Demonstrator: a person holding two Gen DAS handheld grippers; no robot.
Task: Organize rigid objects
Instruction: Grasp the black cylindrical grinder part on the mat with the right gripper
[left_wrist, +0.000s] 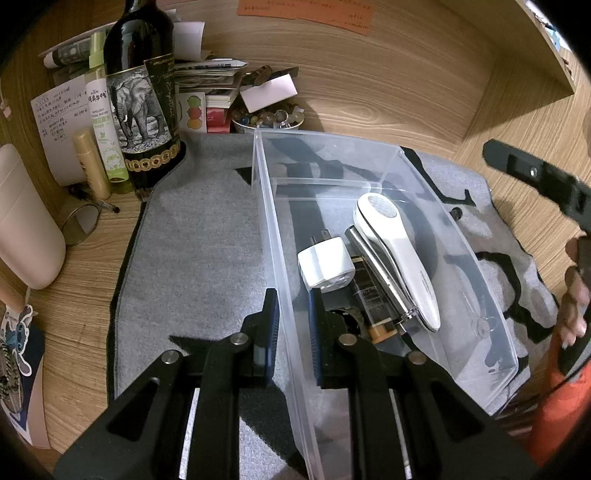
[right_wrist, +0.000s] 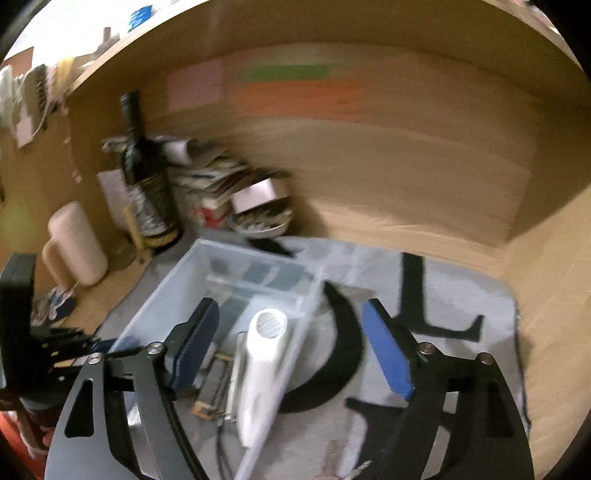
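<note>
Left tool (left_wrist: 291, 325) clamps the clear bin's (left_wrist: 491, 295) wall; right tool (right_wrist: 291, 347) gapes empty above the white device (left_wrist: 397, 254) (already inside). Clutter at ten o'clock remains.

The far part of the clear box (left_wrist: 325, 158), behind its low divider (left_wrist: 328, 181), is bare. The near part is crowded: white handheld device (left_wrist: 397, 254), white plug (left_wrist: 325, 267), dark tube (left_wrist: 369, 291). The grey mat (left_wrist: 199, 240) left of the box is open. Bottles (left_wrist: 142, 92) block the back left corner.
</note>
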